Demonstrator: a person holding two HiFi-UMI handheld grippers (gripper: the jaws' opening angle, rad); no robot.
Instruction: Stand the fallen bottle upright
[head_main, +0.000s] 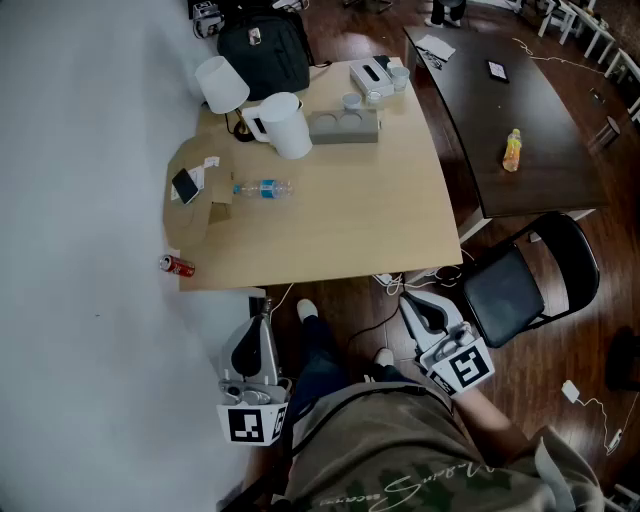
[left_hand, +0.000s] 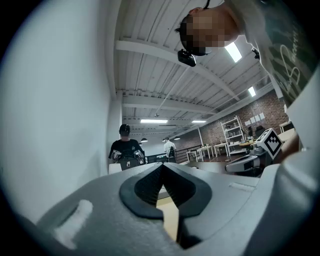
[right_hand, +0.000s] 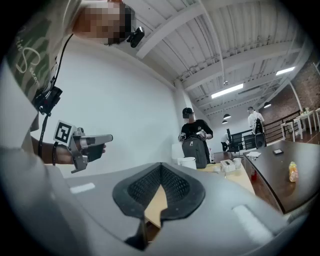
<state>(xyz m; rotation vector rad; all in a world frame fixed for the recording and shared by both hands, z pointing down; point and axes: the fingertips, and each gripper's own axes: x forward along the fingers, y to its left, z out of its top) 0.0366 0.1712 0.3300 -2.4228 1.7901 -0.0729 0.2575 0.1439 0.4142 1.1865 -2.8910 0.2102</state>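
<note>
A clear plastic bottle (head_main: 263, 189) with a blue label lies on its side on the left half of the light wooden table (head_main: 350, 220). Both grippers hang well short of the table's near edge, close to my body and far from the bottle. My left gripper (head_main: 265, 308) points toward the table, its jaws shut and empty; my left gripper (left_hand: 161, 166) shows its tips meeting. My right gripper (head_main: 407, 300) is shut with nothing held, as my right gripper (right_hand: 160, 165) confirms. Neither gripper view shows the bottle.
Behind the bottle stand a white jug (head_main: 285, 123), a white cup (head_main: 221, 83), a grey tray (head_main: 345, 125) and a black backpack (head_main: 265, 50). A phone (head_main: 185, 186) lies left of the bottle; a red can (head_main: 177, 265) lies at the near left corner. A black chair (head_main: 520, 280) and a dark table (head_main: 530, 100) stand to the right.
</note>
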